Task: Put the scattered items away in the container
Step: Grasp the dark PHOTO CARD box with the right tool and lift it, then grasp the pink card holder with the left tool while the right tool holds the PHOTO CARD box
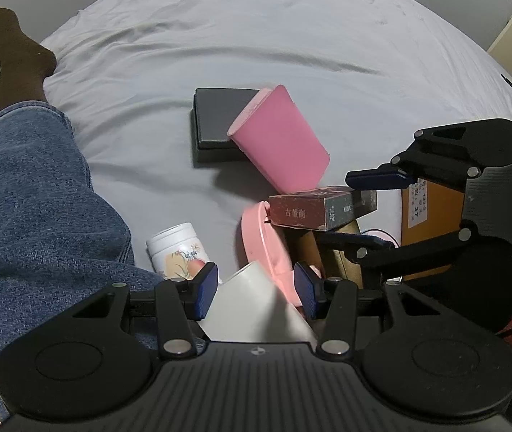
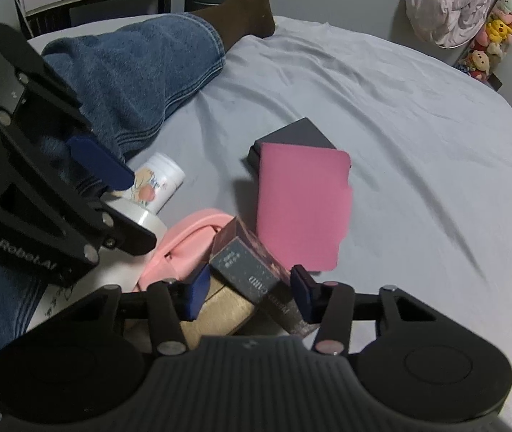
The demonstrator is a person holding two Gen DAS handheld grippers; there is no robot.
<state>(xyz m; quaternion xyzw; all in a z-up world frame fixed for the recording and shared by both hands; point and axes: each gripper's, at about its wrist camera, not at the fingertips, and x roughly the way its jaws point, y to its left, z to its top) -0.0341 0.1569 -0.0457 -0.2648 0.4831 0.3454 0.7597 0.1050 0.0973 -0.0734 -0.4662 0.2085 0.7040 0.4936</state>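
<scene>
**Both grippers crowd the pink container on the bed**

The left gripper (image 1: 256, 289) holds a white cup (image 1: 256, 309) between its blue pads, tilted, right at the rim of the pink container (image 1: 256, 237); its jaws stand partly apart around the cup, and the pads seem to press on its sides, though the cup fills the gap and blurs the contact. The right gripper (image 2: 248, 293) has a dark red box (image 2: 252, 270) with printed lettering lying slantwise between its jaws. No earlier view is to hand, and whether the pads actually clamp the box I cannot tell. The box rests across the container's opening, over a tan cardboard piece (image 2: 219, 309).

Scattered on the grey bedsheet (image 1: 219, 36) lie a white jar with a peach print (image 1: 178, 250), just beside the person's denim-clad leg (image 1: 39, 198), a pink box (image 1: 281, 136) leaning over a flat black case (image 1: 216, 122), both near the container. A dark-socked foot (image 1: 14, 43) rests at the bed's far edge.
</scene>
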